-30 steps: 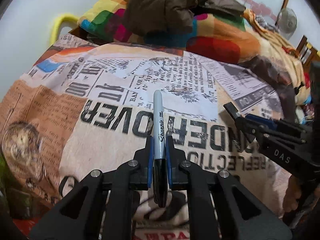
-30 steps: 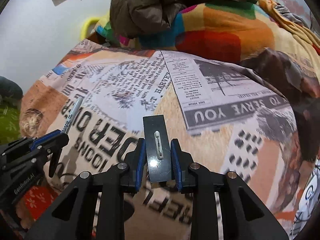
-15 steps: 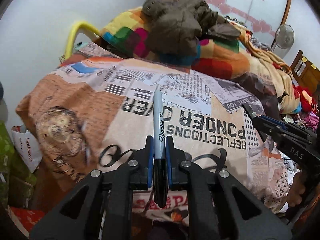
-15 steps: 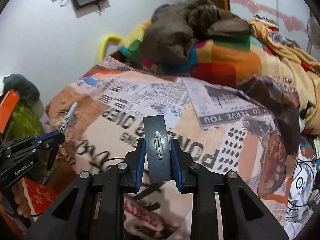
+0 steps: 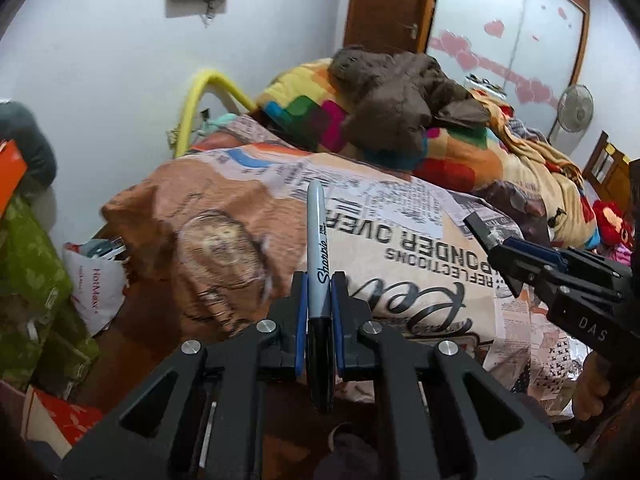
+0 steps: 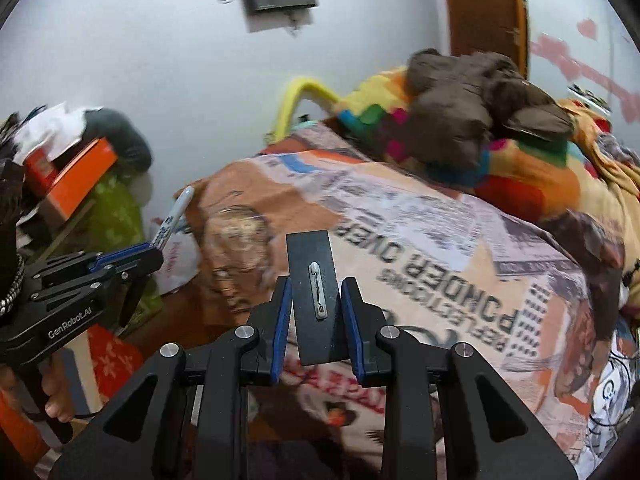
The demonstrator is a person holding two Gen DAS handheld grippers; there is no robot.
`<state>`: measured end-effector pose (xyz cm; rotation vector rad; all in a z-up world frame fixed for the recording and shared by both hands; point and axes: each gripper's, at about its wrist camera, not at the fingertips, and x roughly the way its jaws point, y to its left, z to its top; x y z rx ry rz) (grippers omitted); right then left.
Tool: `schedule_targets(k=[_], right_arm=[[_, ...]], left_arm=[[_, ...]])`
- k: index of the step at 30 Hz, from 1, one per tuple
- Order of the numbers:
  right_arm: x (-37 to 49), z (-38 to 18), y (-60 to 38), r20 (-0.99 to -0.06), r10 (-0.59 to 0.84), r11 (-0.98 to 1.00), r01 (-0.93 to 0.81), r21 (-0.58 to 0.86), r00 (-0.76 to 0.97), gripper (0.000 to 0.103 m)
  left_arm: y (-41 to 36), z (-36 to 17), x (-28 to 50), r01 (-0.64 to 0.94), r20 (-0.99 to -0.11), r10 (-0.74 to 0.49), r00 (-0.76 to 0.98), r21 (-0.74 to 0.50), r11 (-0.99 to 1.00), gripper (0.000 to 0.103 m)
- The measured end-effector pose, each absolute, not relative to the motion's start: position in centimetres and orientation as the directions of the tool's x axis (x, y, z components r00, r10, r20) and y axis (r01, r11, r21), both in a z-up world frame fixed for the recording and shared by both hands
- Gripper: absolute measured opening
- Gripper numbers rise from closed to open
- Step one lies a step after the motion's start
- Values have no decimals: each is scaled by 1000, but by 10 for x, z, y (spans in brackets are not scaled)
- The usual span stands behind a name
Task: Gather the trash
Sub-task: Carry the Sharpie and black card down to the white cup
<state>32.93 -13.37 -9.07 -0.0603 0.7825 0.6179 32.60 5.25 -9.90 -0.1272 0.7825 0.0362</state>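
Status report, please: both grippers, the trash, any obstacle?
Left gripper shut on marker. Right gripper shut on flat black piece. Both above the bedspread. Nothing blocking.

— Where's the left gripper (image 5: 319,300)?

— Raised off the bed (image 5: 400,248), angled down toward it, jaws clamped tight on a marker (image 5: 318,240) that sticks out ahead of them.

— And the right gripper (image 6: 316,312)?

— Beside it, also above the bed and tilted down, jaws pinching a flat black piece (image 6: 314,276) by its edges. A hand (image 5: 596,392) wraps its handle; another hand (image 6: 56,392) grips the left one.
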Motion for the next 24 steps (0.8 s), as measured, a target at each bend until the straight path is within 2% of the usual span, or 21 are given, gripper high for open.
schedule_targets(k=[13, 17, 24], right_arm=[[267, -105, -27, -705, 573, 688, -712, 137, 418, 23], [255, -120, -2, -727, 589, 652, -739, 169, 353, 23], [238, -154, 39, -780, 574, 610, -765, 205, 248, 23]], left_arm=[[148, -120, 240, -259, -720, 110, 685, -99, 961, 10], [170, -145, 212, -322, -736, 148, 661, -100, 942, 10], [198, -205, 184, -396, -799, 140, 585, -131, 909, 10]])
